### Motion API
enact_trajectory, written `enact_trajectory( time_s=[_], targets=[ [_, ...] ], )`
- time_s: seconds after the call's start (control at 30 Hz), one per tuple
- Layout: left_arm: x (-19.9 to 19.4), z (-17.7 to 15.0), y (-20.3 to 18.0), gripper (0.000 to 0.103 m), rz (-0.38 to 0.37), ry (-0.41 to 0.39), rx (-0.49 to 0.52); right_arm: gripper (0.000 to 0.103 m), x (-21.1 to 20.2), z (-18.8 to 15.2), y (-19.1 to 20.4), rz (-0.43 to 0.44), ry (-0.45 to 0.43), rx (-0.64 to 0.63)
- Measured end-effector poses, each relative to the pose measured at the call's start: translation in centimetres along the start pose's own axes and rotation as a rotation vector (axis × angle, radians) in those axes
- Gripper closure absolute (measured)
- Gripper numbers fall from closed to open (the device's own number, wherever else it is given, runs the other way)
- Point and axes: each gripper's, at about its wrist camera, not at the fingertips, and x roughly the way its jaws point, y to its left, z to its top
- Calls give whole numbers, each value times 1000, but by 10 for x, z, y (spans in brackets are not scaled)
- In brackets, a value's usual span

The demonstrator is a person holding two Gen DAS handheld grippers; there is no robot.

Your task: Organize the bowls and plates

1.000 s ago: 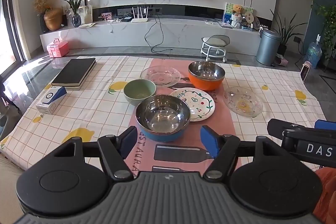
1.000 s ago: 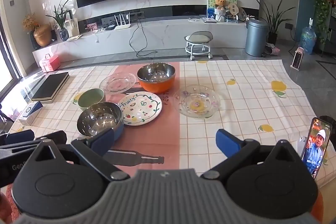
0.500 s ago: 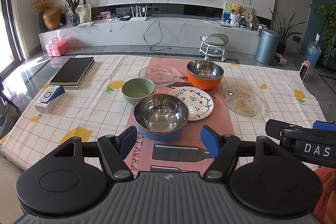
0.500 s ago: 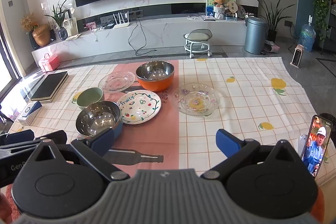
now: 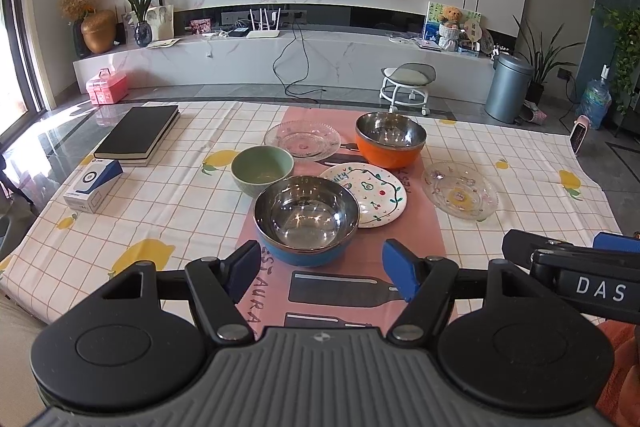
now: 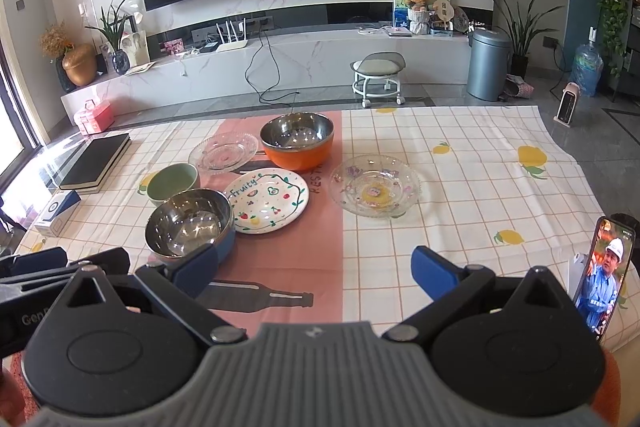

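Observation:
On the checked tablecloth sit a blue steel bowl point(image 5: 306, 219) point(image 6: 190, 223), a green bowl point(image 5: 262, 173) point(image 6: 173, 183), an orange steel bowl point(image 5: 390, 139) point(image 6: 298, 143), a white fruit-print plate point(image 5: 370, 193) point(image 6: 268, 205), and two clear glass plates point(image 5: 302, 141) point(image 5: 460, 191) point(image 6: 223, 151) point(image 6: 374, 189). My left gripper point(image 5: 322, 271) is open just short of the blue bowl, holding nothing. My right gripper point(image 6: 314, 269) is open above the pink runner, nearer than the fruit plate, and empty.
A black book point(image 5: 138, 135) and a small blue-and-white box point(image 5: 92, 185) lie at the table's left. A phone on a stand point(image 6: 604, 275) is at the near right edge. Beyond the table are a stool point(image 5: 406, 83) and a grey bin point(image 5: 508, 87).
Both views have shifted slightly, with the dishes a little lower and closer. No dish has moved and both grippers stay open.

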Motion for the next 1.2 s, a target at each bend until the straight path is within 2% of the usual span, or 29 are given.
enact_trajectory(
  time_s=[1.2],
  targets=[
    [0, 0, 5, 21, -1, 10, -10, 2, 4, -2, -1, -1, 7, 7]
  ],
)
